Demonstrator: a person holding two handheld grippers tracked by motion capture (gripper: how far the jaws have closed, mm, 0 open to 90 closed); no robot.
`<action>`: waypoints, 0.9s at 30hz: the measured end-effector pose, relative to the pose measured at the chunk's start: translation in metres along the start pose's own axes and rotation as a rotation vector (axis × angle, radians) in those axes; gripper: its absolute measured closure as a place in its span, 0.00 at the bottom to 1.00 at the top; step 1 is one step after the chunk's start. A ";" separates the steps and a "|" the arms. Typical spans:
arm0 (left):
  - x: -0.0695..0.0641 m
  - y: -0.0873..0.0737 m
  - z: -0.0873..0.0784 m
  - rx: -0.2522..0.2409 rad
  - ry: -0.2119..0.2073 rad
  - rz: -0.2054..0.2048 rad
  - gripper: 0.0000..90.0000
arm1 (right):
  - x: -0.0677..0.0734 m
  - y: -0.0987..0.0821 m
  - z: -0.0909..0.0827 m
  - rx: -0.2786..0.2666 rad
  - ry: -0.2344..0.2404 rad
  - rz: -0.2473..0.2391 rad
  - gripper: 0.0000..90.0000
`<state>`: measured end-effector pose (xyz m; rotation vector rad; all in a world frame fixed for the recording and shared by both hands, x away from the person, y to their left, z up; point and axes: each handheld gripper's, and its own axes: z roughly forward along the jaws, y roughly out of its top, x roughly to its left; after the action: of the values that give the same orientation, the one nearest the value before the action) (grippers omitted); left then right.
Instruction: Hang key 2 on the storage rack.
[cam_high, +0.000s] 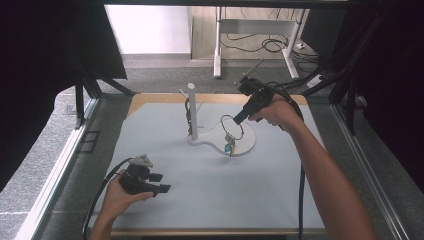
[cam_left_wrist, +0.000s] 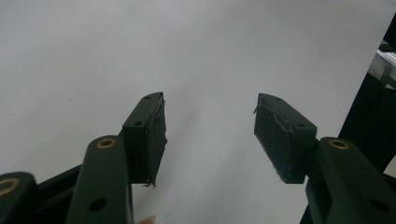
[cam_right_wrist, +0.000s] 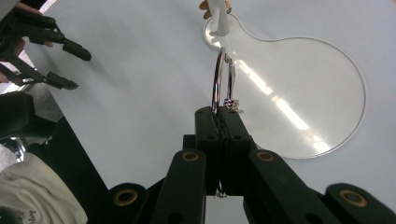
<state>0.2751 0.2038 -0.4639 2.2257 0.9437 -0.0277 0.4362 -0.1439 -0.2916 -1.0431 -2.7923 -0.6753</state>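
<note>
We see the right claw (cam_right_wrist: 219, 112) pinching a metal ring (cam_right_wrist: 218, 79), which rises from its tips above the white stand base (cam_right_wrist: 303, 93) just ahead; charms (cam_high: 229, 144) dangle below the ring. The stand's post (cam_high: 192, 110) lies beyond the claw. The left claw (cam_left_wrist: 210, 130) is spread with bare desk (cam_left_wrist: 93, 56) ahead, nothing between its pads.

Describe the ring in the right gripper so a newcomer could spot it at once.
Start at the white stand mid-table, then its round base. Above the base hangs a thin metal ring, pinched by the right gripper. Unlike the items hung on the post, small charms dangle beneath it.
</note>
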 end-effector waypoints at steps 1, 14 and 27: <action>0.000 0.000 0.000 -0.002 -0.001 -0.001 0.49 | -0.001 0.001 0.000 0.000 -0.001 -0.007 0.98; 0.004 -0.003 -0.006 -0.021 -0.014 -0.011 0.49 | -0.009 0.028 0.001 0.004 -0.028 0.004 0.98; 0.003 -0.003 -0.007 -0.013 -0.007 -0.010 0.49 | -0.012 0.048 0.008 -0.011 -0.028 0.007 0.98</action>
<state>0.2743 0.2114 -0.4616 2.2073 0.9485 -0.0339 0.4768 -0.1154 -0.2836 -1.0712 -2.8104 -0.6810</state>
